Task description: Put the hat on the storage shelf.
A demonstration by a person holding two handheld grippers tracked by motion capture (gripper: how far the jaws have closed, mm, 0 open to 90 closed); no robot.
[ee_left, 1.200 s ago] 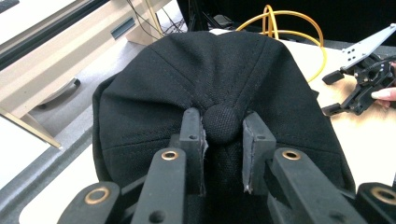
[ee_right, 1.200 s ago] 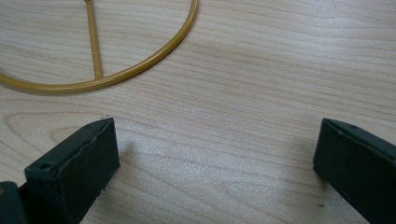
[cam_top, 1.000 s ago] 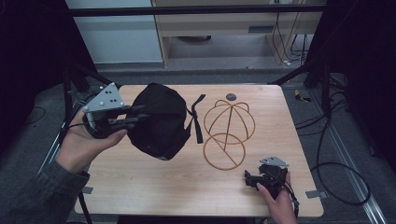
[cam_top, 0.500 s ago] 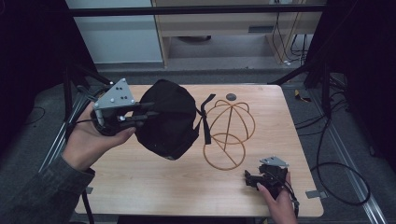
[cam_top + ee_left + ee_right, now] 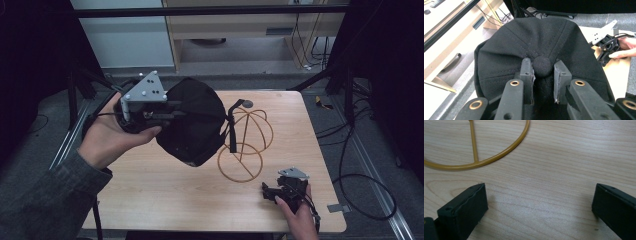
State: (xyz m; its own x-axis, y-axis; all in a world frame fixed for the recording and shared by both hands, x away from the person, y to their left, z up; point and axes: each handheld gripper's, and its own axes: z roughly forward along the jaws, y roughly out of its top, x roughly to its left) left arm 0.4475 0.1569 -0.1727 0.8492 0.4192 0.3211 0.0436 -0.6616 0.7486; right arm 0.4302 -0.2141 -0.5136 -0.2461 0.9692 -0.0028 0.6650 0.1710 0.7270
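A black cap hangs in the air over the table's left half, its strap dangling against a gold wire hat stand. My left gripper is shut on the cap; in the left gripper view its jaws pinch the top button of the cap. My right gripper rests low near the table's front right edge, open, with bare wood between its fingers. The stand's gold base ring lies just ahead of it.
The wooden table has a small dark round disc near its far edge. A light cabinet stands beyond the table. Dark frame posts and cables run along the right side.
My left gripper has carried the cap rightward, closer to the wire stand, and the strap now hangs against it. The right gripper has stayed put.
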